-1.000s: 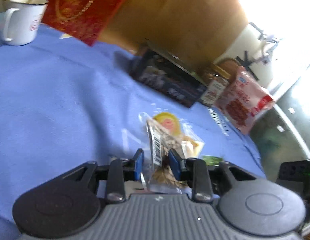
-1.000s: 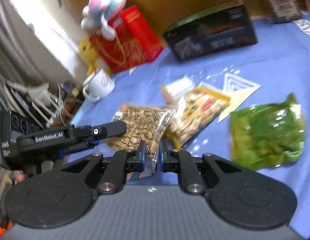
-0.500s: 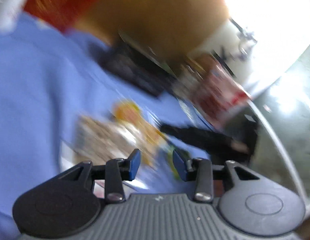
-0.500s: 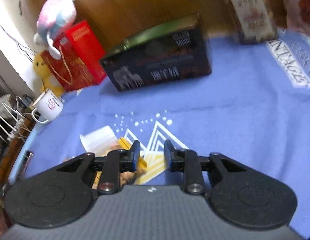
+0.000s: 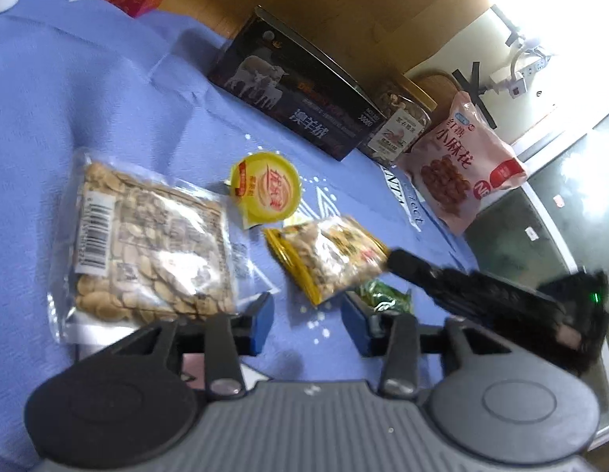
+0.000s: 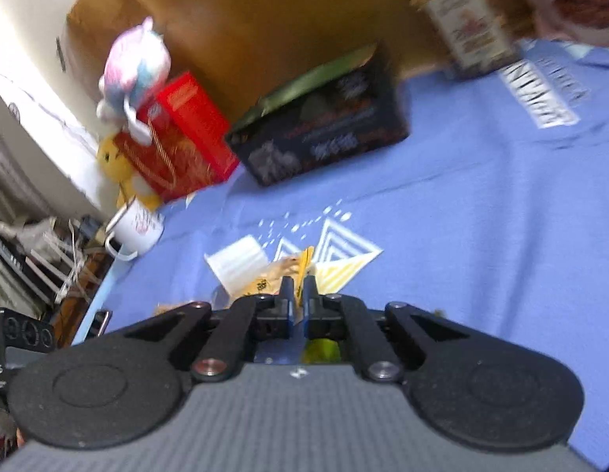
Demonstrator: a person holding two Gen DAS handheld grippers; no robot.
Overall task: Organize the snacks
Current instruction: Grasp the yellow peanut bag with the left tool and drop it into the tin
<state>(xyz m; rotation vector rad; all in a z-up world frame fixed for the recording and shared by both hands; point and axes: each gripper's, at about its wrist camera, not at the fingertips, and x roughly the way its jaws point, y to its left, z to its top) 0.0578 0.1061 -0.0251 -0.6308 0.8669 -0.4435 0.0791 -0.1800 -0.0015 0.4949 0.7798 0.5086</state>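
Note:
My left gripper (image 5: pixel 306 320) is open and empty above the blue cloth. A clear bag of seeds (image 5: pixel 147 244) lies flat just left of it. A yellow-lidded cup (image 5: pixel 267 190) and a yellow-edged nut packet (image 5: pixel 328 255) lie ahead. My right gripper (image 6: pixel 298 295) is shut on that nut packet's yellow edge (image 6: pixel 304 263); its dark fingers (image 5: pixel 422 271) reach the packet from the right in the left wrist view. A green packet (image 5: pixel 383 295) lies partly hidden under it. The white cup (image 6: pixel 237 263) shows in the right wrist view.
A dark box (image 5: pixel 292 90), a jar (image 5: pixel 399 118) and a pink snack bag (image 5: pixel 458 165) stand along the back by the wooden wall. A red gift bag (image 6: pixel 178 145), plush toys (image 6: pixel 135 67) and a white mug (image 6: pixel 135 228) stand at the left. The table's edge is at the right.
My left gripper let go of the seed bag, which now lies flat, and opened wider. My right gripper swung to the nut packet and shut on its edge.

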